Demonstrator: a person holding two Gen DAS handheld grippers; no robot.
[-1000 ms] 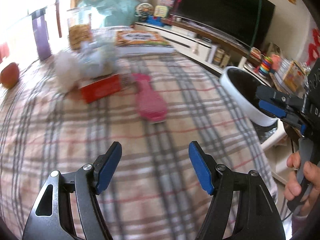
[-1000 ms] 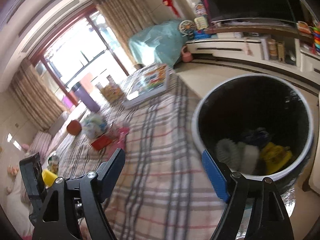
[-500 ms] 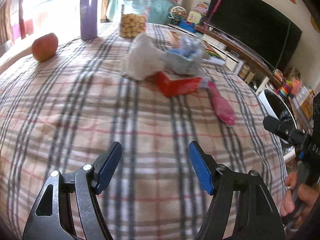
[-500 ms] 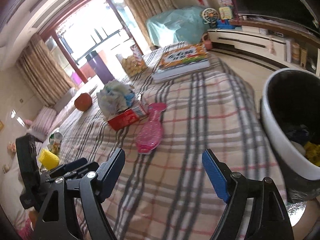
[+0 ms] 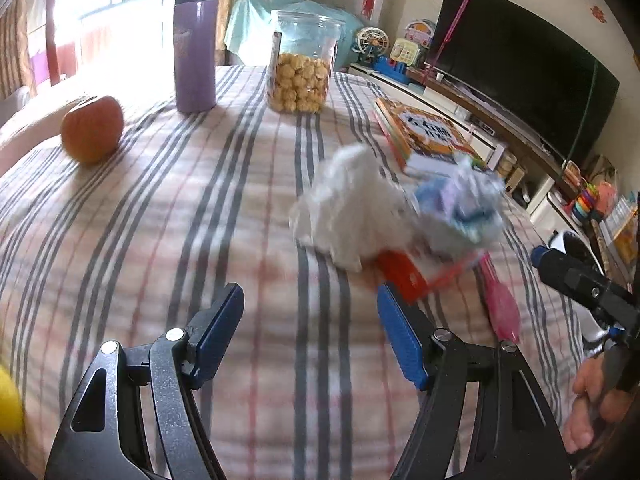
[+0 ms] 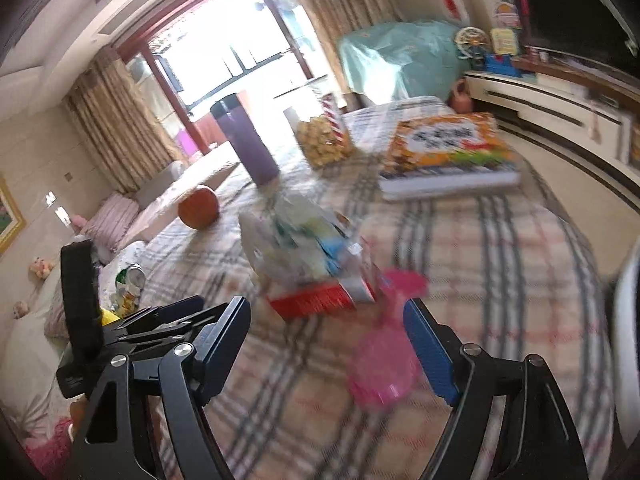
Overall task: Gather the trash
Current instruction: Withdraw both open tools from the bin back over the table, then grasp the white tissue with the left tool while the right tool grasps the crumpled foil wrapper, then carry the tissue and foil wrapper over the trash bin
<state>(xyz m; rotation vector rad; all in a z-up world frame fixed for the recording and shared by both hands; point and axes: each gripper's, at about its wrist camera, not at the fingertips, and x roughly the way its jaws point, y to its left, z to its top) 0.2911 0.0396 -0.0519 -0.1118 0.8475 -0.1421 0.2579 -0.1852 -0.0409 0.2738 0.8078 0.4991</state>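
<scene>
A pile of trash lies mid-table on the plaid cloth: a crumpled white tissue (image 5: 352,208), a crumpled blue-white wrapper (image 5: 466,208) (image 6: 304,244), a red carton (image 5: 402,274) (image 6: 320,300) and a pink plastic wrapper (image 5: 500,300) (image 6: 384,360). My left gripper (image 5: 310,332) is open and empty, just short of the pile. My right gripper (image 6: 326,344) is open and empty, with the pink wrapper and the red carton ahead between its fingers. The white trash bin's rim (image 5: 568,240) (image 6: 626,320) shows at the table's right edge.
An orange fruit (image 5: 92,128), a purple flask (image 5: 196,48), a jar of snacks (image 5: 300,68) and a colourful book (image 5: 428,136) stand on the far side of the table. A TV and a low cabinet line the right wall.
Both grippers swung away from the bin toward the trash pile and moved closer to it. The pile now fills more of both views. Both stay open.
</scene>
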